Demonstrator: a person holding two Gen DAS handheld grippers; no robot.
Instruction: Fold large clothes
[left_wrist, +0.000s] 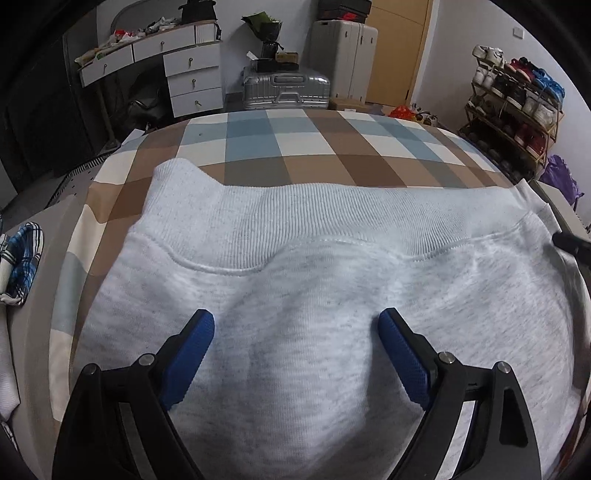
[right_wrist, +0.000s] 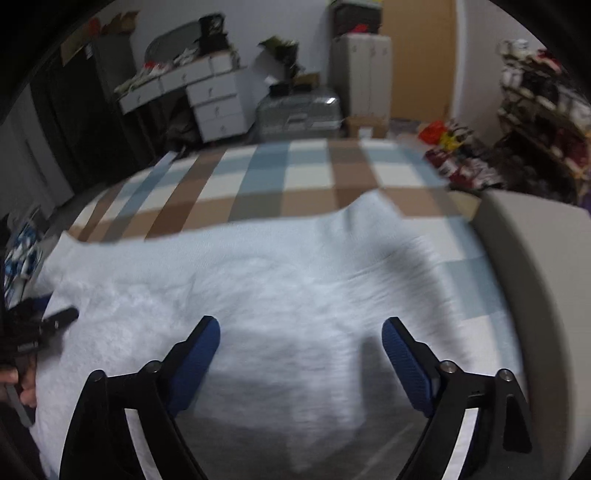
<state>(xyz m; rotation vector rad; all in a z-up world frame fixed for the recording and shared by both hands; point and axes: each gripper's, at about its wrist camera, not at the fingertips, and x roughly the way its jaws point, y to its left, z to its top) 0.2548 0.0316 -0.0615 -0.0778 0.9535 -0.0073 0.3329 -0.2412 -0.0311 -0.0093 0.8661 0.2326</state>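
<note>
The landmark here is the ribbed hem band (left_wrist: 332, 218) of the pale heather-grey fleece sweatshirt (left_wrist: 295, 295), which lies spread on the bed's blue, brown and cream checked cover (left_wrist: 295, 147). The band runs across the far edge of the garment, so the sweatshirt's wide axis lies side to side in front of both tools.

Starting at the left, a blue-and-white plaid cloth (left_wrist: 22, 258) sits well off the band's left end, on the grey bed edge. The band's left corner (left_wrist: 177, 171) stands up in a soft curl. Nearer than the band, over the middle of the fleece body, hovers the left gripper (left_wrist: 295, 332), its blue textured pads (left_wrist: 192, 354) spread wide with only loose cloth below them and nothing pinched.

Further right, the right gripper (right_wrist: 301, 339) hangs over the garment's right part, its jaws also spread and empty; that view is blurred, so fine folds cannot be read. The band's right end (right_wrist: 369, 206) rises in a small hump beyond it, with bare checked cover to its right.

Judged from this, each tool is closer to its own side of the cloth, and the hem lies ahead of both, away from the person. The fleece looks thick, soft and limp; the ribbing is denser and should give a firmer pinch.
</note>
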